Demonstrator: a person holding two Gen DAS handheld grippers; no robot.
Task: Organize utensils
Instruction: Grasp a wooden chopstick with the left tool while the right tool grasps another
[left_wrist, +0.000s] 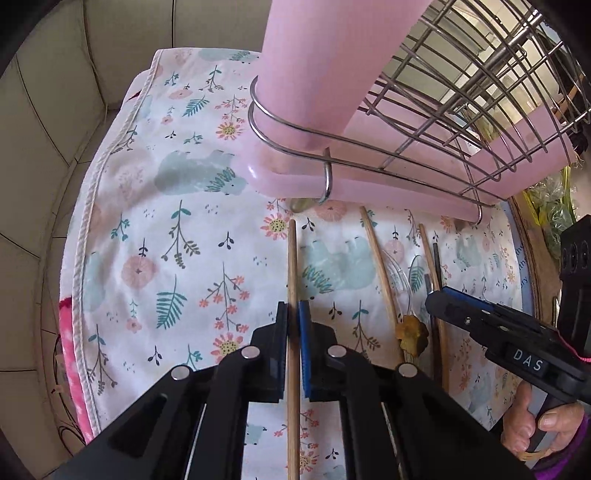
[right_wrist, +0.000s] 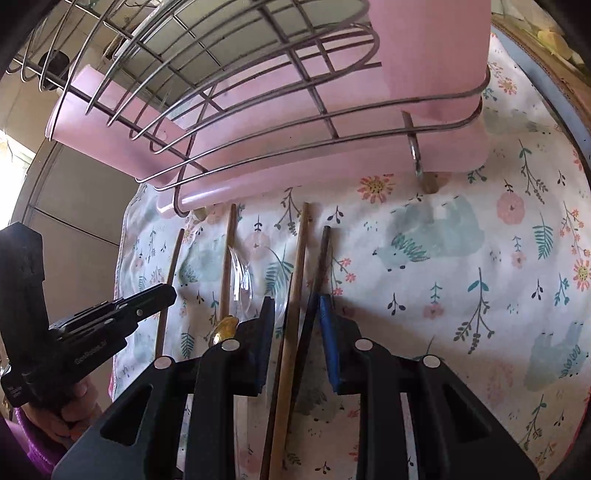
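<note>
My left gripper (left_wrist: 293, 317) is shut on a light wooden chopstick (left_wrist: 291, 258) that points at the pink rack (left_wrist: 295, 74). From the right wrist it shows at the left (right_wrist: 168, 291), over that chopstick (right_wrist: 173, 258). My right gripper (right_wrist: 297, 321) is open and straddles a wooden chopstick (right_wrist: 299, 258) and a dark chopstick (right_wrist: 321, 258), with a gap beside its pads. In the left wrist view it hangs at the right (left_wrist: 434, 297). More chopsticks (left_wrist: 380, 266), a clear plastic spoon (right_wrist: 242, 273) and a gold-coloured piece (left_wrist: 410, 336) lie between the two grippers.
Everything lies on a floral cloth (left_wrist: 166, 240) over a round table. The pink rack carries a wire basket (left_wrist: 461, 92) that overhangs the far ends of the chopsticks. A person's hand (left_wrist: 532, 424) holds the right gripper's handle. A tiled floor lies beyond the cloth's left edge.
</note>
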